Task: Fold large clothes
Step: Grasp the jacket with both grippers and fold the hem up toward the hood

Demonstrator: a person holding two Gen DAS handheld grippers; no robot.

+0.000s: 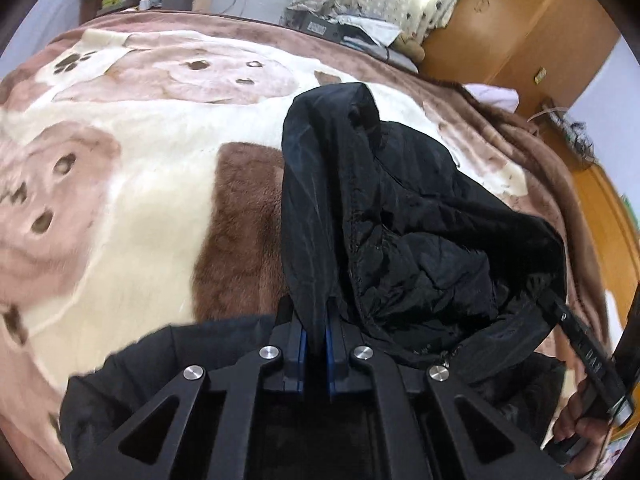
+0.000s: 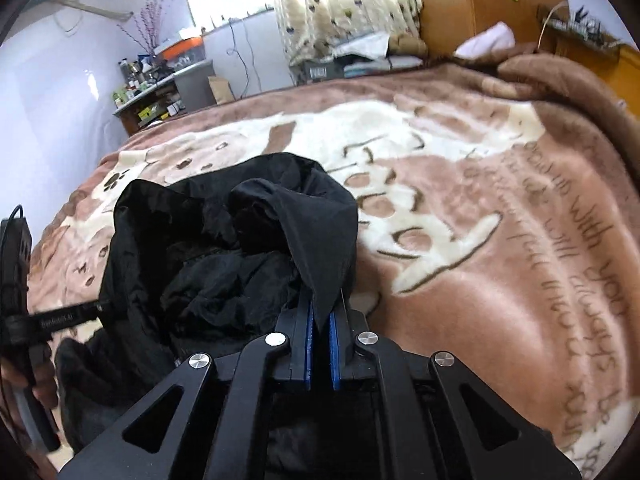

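A large black jacket (image 1: 420, 216) hangs bunched between both grippers above the bed; it also shows in the right wrist view (image 2: 224, 256). My left gripper (image 1: 316, 320) is shut on one edge of the jacket, the cloth pinched between its blue pads. My right gripper (image 2: 322, 316) is shut on another edge of the same jacket. The right gripper shows at the right edge of the left wrist view (image 1: 560, 312), and the left one at the left edge of the right wrist view (image 2: 100, 304). The jacket's lower part droops toward me under both grippers.
A brown and cream bear-print blanket (image 1: 140, 168) covers the bed (image 2: 480, 220). A cluttered shelf (image 2: 152, 92) stands at the far left wall, curtains (image 2: 344, 4) and a wooden wardrobe (image 1: 520, 28) behind the bed. A white cloth (image 2: 488, 38) lies at the far corner.
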